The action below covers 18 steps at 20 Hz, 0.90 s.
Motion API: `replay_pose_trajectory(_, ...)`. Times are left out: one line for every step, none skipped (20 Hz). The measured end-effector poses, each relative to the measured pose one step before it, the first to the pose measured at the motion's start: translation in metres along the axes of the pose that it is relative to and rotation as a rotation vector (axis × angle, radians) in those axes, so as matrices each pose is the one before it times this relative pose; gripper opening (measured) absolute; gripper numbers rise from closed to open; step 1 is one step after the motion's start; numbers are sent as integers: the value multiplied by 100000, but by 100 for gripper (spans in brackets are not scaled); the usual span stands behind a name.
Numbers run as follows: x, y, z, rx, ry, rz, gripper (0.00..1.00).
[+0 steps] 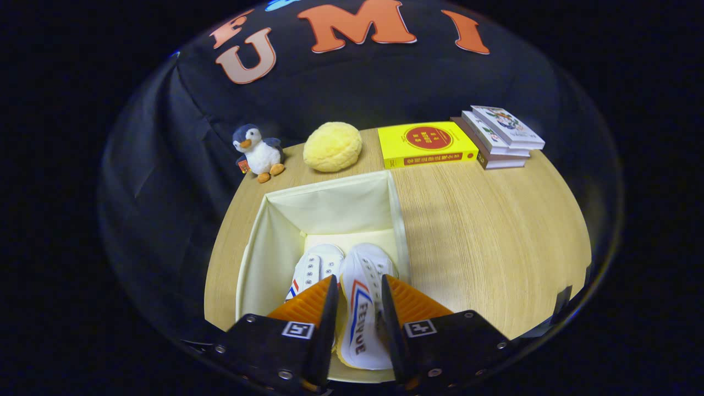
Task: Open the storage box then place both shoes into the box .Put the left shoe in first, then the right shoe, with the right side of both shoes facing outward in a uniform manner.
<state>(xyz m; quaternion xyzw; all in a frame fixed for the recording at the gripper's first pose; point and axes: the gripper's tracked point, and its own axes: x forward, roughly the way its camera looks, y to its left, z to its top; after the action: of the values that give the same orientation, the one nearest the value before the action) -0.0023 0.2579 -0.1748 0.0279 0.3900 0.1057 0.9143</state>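
Note:
A pale cream fabric storage box (330,206) stands open on the wooden table. Inside it lie two white lace-up shoes, toes pointing away from me. One shoe (314,267) rests on the box floor to the left, partly hidden behind my left finger. The other shoe (363,297), with a red and blue stripe on its side, sits between my fingers. My gripper (358,294) is shut on that shoe, a finger pressing each side of it, inside the box near its right wall.
Beyond the box stand a penguin plush (258,151), a round yellow cushion (333,146), a yellow book (426,144) and a stack of books (503,137). Bare wooden tabletop (484,231) spreads to the right of the box.

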Motion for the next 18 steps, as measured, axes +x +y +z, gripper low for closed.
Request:
replay_pose_trajectory(-481, -227, 765, -1597, -2260, -724, 57)
replay_pose_trajectory(-502, -334, 827, -630, -2409, -923, 77)
replay_pose_trajectory(-497, -273, 715, -359, -2134, -434, 82)
replay_pose_trajectory(-508, -367, 605, 309, -1738, -557, 91)
replay_pose_trajectory(-609, -328, 638, 349, -1729, -352, 95)
replay_pose_trajectory(-622, -624, 763, -311, -2026, -535, 96)
replay_pose_trajectory(-595, -497, 744, -651, -2143, -685, 98)
replay_pose_trajectory(-628, -503, 832, -451, -2131, -302, 98)
replay_pose_trajectory(-566, -231, 791, 6, -2280, 190, 99)
replay_pose_trajectory(-632, -377, 875, 388, -2081, 252, 98)
replay_pose_trajectory(-669, -508, 904, 168, -2365, -67, 98)
replay_pose_trajectory(-727, -483, 1002, -149, -2531, -256, 98)
replay_pose_trajectory(-655, -685, 956, -404, -2535, -541, 98)
replay_pose_trajectory(-591, -615, 895, -631, -2585, -577, 98)
replay_pose_trajectory(-563, -744, 1021, -675, -2753, -617, 98)
replay_pose_trajectory(-1377, -738, 1153, -892, -2812, -150, 98)
replay_pose_trajectory(-558, -670, 801, -718, -2172, -71, 98)
replay_pose_trajectory(-638, -888, 795, -91, -2010, -548, 98)
